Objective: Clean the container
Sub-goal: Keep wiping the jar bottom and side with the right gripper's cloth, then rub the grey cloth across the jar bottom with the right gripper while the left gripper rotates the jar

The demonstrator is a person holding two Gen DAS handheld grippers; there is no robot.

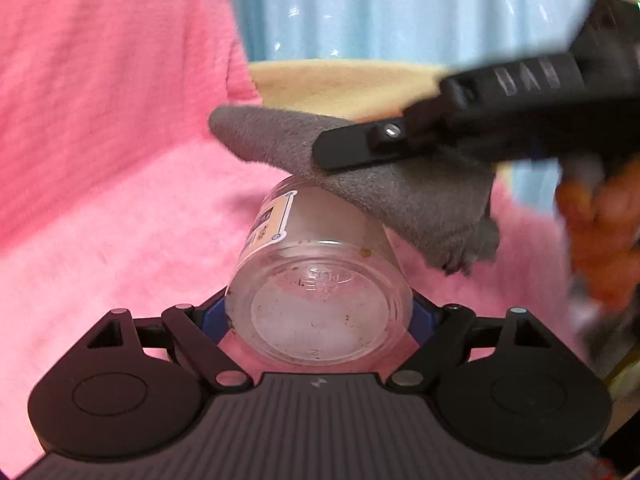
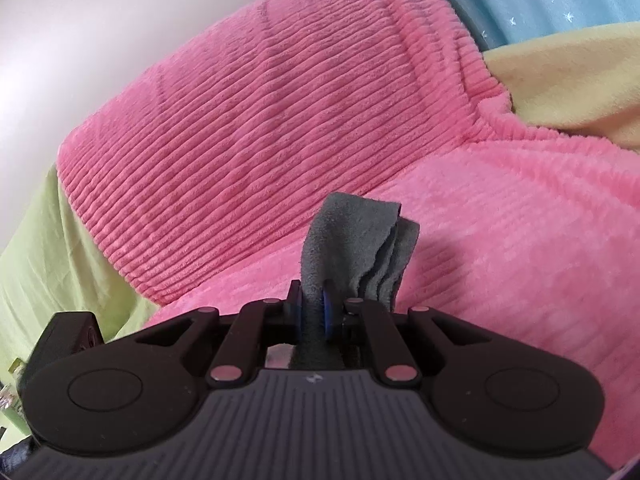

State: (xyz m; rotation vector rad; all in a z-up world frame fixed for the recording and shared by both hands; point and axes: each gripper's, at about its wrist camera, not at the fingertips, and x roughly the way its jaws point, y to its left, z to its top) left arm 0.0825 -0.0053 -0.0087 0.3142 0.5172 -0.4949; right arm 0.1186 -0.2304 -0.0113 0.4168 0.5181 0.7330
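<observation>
We hold the clear plastic jar (image 1: pixel 320 280) clamped on its side in the left gripper (image 1: pixel 320 316), base toward the camera, above the pink blanket (image 1: pixel 100 240). Our right gripper (image 2: pixel 312 312) is pinched tight on the folded grey cloth (image 1: pixel 400 196), which lies on the jar's upper wall. To wipe well, we press lightly, sweep along the wall, and should turn the jar to reach the specks near its base.

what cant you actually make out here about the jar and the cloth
- Jar mouth: left wrist view, hidden under the grey cloth; lid on or off unknown.
- Jar label: left wrist view, angled and too small to read.
- Jar itself: out of frame in the right wrist view.
- Right gripper body: left wrist view, motion-blurred.
- Cloth-to-jar contact: cloth bunches, hiding it.
- Left gripper pads: mostly behind the jar.
</observation>
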